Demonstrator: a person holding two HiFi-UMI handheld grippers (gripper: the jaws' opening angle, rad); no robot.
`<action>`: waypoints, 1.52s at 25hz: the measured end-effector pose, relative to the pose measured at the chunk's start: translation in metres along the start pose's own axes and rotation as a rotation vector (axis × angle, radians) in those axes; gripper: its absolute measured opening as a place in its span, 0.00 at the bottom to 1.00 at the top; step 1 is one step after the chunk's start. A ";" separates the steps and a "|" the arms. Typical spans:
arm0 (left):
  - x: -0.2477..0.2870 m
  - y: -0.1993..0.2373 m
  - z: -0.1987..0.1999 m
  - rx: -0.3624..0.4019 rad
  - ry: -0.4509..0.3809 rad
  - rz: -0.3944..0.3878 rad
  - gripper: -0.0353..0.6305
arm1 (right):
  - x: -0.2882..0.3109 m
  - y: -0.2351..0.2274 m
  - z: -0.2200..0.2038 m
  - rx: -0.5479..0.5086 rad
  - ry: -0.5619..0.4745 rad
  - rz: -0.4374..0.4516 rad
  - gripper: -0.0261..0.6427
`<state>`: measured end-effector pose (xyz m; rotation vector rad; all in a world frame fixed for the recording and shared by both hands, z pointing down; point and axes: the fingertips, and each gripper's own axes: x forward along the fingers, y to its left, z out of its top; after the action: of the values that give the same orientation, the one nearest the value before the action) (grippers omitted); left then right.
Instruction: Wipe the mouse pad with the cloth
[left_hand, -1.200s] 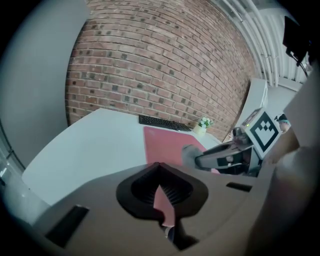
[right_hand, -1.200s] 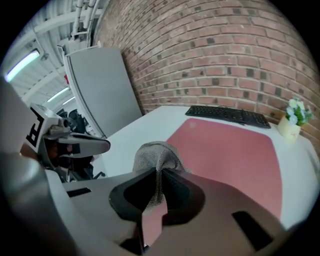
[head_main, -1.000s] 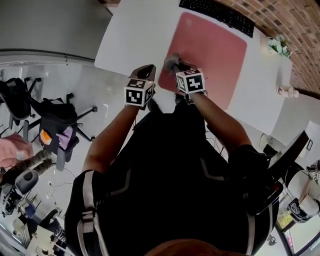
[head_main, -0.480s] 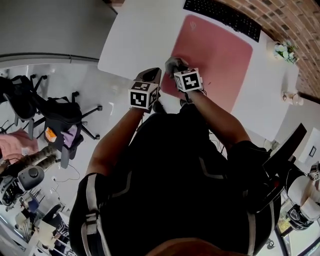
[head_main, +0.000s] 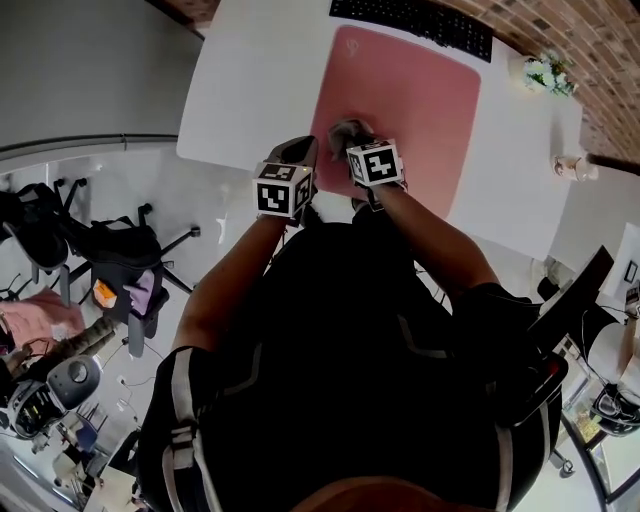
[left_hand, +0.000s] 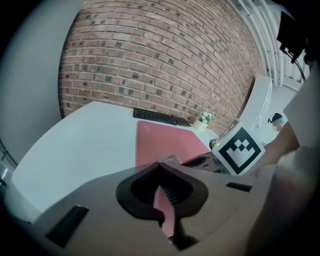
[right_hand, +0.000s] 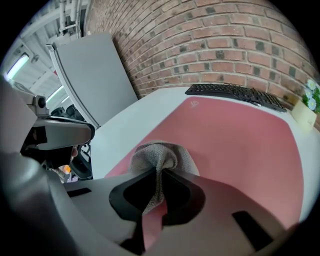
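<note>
While right gripper (right_hand: 161, 172) pinches cloth (right_hand: 161, 154) between jaws, bunch pokes past tips onto mouse pad (right_hand: 240, 135); left gripper (left_hand: 161, 167) closed, empty.

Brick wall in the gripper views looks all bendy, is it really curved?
Left gripper view: no, the wide-angle lens bows the brick wall, corners go black. Right gripper view: same bowing, cloth looks sharp. Head view: mouse pad edges look nearly straight.

A black keyboard (head_main: 412, 22) lies at the far edge of the white desk (head_main: 250, 80) (small flowers (head_main: 541, 72) near it).
</note>
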<state>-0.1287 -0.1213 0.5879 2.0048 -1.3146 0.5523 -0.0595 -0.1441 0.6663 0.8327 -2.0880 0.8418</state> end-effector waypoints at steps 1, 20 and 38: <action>0.002 -0.003 0.000 0.000 0.003 -0.005 0.05 | -0.003 -0.004 -0.002 0.009 -0.002 -0.007 0.10; 0.045 -0.077 0.013 0.143 0.046 -0.138 0.05 | -0.059 -0.091 -0.049 0.177 -0.036 -0.132 0.10; 0.073 -0.130 0.017 0.212 0.085 -0.229 0.05 | -0.118 -0.176 -0.100 0.306 -0.056 -0.289 0.10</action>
<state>0.0194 -0.1449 0.5857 2.2416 -0.9928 0.6822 0.1744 -0.1353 0.6761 1.2989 -1.8488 0.9995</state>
